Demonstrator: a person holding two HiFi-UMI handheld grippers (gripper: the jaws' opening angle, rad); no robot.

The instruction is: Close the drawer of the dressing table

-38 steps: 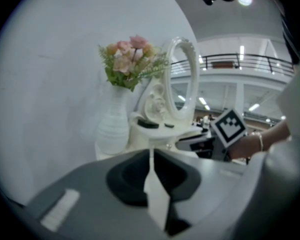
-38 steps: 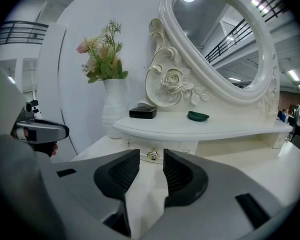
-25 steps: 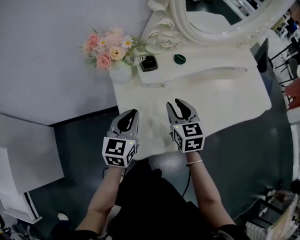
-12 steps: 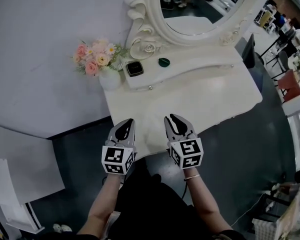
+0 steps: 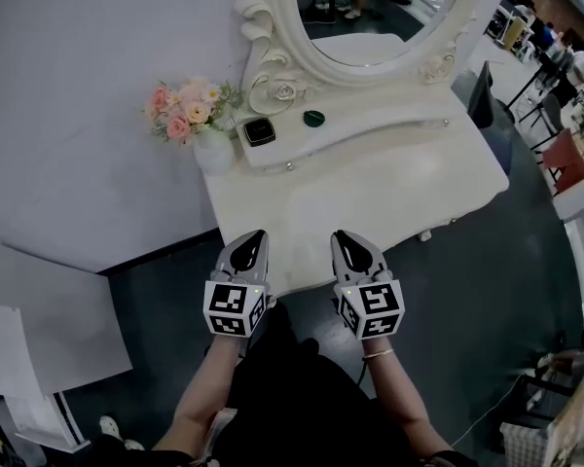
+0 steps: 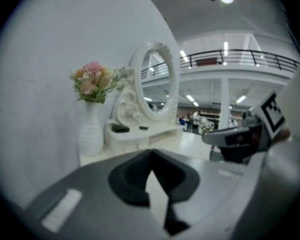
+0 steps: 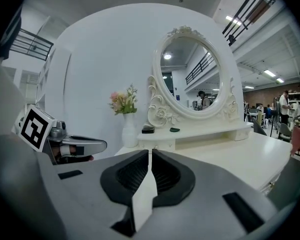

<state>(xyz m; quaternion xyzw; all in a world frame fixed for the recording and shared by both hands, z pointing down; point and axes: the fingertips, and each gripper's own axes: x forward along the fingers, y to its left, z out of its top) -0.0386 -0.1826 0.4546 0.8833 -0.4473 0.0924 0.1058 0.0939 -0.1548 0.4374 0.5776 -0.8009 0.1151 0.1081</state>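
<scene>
Both empty: left claw (image 5: 256, 236) shut, right claw (image 5: 345, 238) just closed. If the table (image 5: 399, 183) is shoved hard, the vase (image 5: 214, 152) could be toppled.

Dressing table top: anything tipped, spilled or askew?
Nothing stands out. The vase stands upright at the left end; the black box and green item sit flat on the shelf below the mirror.
</scene>
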